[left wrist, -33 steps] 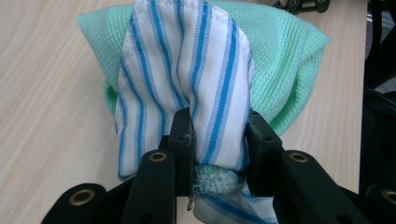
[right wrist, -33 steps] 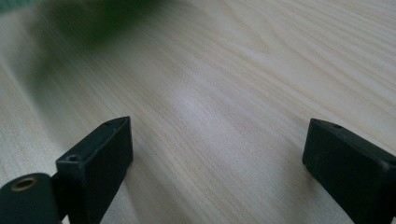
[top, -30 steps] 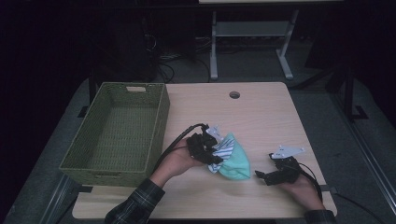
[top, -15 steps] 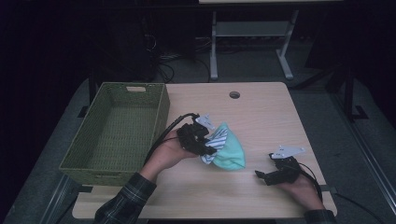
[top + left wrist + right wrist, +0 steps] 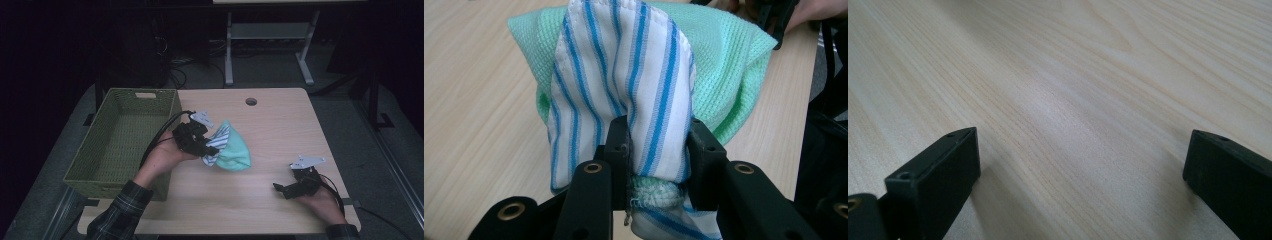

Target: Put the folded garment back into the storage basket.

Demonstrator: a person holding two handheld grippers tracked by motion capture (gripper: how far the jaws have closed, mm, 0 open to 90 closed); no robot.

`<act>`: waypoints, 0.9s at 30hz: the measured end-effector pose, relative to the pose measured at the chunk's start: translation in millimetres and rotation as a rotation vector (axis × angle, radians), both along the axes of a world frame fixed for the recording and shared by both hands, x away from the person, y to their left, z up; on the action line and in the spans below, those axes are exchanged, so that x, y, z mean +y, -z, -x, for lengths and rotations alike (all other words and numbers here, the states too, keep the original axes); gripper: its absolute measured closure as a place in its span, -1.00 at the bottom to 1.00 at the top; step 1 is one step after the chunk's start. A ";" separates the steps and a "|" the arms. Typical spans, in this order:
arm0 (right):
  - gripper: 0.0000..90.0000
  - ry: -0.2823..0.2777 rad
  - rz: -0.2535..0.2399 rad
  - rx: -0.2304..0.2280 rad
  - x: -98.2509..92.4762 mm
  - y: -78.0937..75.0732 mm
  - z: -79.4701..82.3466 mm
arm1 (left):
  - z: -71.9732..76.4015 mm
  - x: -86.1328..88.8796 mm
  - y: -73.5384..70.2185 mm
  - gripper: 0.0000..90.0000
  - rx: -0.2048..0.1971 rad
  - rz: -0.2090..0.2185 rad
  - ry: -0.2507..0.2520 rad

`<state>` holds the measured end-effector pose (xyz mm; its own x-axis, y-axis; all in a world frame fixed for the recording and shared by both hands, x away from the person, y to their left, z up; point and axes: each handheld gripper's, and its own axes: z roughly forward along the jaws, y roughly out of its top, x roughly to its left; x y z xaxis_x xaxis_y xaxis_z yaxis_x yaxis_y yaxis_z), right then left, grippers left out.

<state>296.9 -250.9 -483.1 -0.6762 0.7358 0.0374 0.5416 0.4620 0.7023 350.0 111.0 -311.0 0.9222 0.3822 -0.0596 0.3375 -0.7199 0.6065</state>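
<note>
Pinching 2 cloths together, the left tongs [image 5: 204, 146] grip a striped white-and-blue cloth [image 5: 624, 90] bunched with a green waffle cloth [image 5: 729, 65], both raised off the table [image 5: 280, 125] just right of the woven basket [image 5: 90, 170]. Green cloth hangs behind the striped one in the left gripper view. Right tongs [image 5: 1078, 175] have just been opening: jaws spread wide, nothing between them, low over bare wood.

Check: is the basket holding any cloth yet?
No, the basket shows bare weave inside; both cloths hang from the left hand-held gripper.
</note>
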 end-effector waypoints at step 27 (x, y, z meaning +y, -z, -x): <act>-0.96 -0.001 0.000 -0.001 0.0 0.0 -0.1 | -12.0 76.0 -25.9 0.50 -0.066 -0.017 -0.190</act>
<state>296.9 -250.9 -483.1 -0.6771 0.7350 0.0370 0.5405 0.4625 0.7028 362.0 187.0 -285.1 0.8349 0.5504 0.0062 0.4287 -0.6572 0.6199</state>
